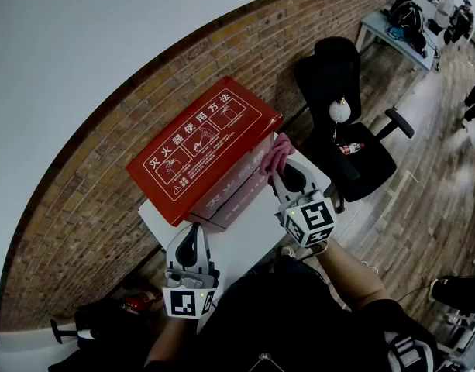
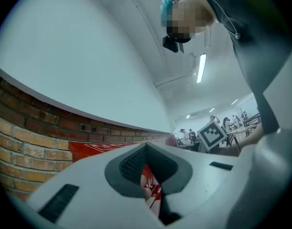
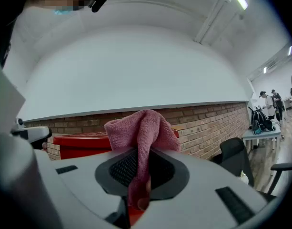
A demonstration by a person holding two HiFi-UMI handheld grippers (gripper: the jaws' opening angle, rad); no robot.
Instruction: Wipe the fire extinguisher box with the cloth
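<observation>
Press the pink cloth (image 1: 277,153), pinched tight in the right gripper (image 1: 288,178) jaws, flat against the red fire extinguisher box (image 1: 198,147) on the table (image 1: 249,235); sweep evenly along its front (left gripper (image 1: 189,248) jaws closed on nothing).

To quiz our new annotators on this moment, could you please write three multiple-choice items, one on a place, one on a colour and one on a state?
1. Where is the cloth?
A. In the left gripper.
B. Between the jaws of the right gripper, at the right end of the fire extinguisher box.
C. Spread flat on the box's lid.

2. What colour is the fire extinguisher box?
A. Blue.
B. Green.
C. Red.

3. How does the left gripper stand?
A. Shut on the cloth.
B. Jaws together, holding nothing.
C. Wide open around the box.

Answers:
1 B: the right gripper view shows the pink cloth pinched between its jaws.
2 C: the head view shows a red lid.
3 B: the left gripper view shows the jaws meeting with nothing between them.
</observation>
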